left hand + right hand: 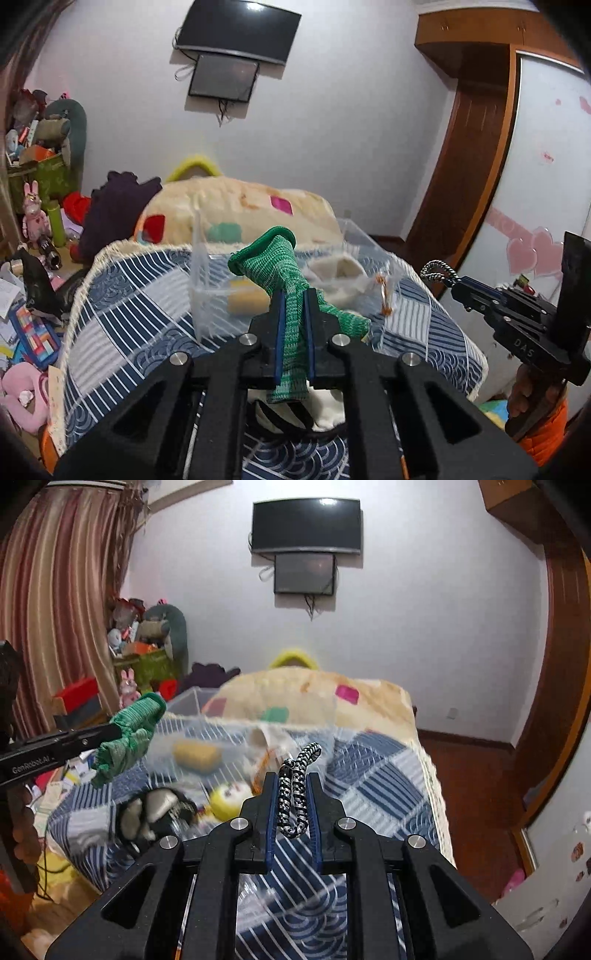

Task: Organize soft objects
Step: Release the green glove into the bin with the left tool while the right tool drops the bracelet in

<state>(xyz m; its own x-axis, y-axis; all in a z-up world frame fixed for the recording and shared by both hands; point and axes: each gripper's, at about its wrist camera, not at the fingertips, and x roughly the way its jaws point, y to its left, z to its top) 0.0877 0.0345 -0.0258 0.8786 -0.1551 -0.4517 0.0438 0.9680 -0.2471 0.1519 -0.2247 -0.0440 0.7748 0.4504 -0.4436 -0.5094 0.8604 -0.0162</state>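
Green knit glove [291,295] and black-and-white braided cord [297,794], each pinched in one of my claws above the bed.

On my left, the left gripper [294,314] has its pads pressed together on the glove's middle; its long axis runs along the fingers, cuff pointing up and away toward the clear plastic bin [207,280], loose end drooping back under the claw. To the right, my right gripper [293,794] is nearly closed on the cord, which stands lengthwise between the pads, doubled over, ends poking forward over the blue patterned bedspread [376,786].
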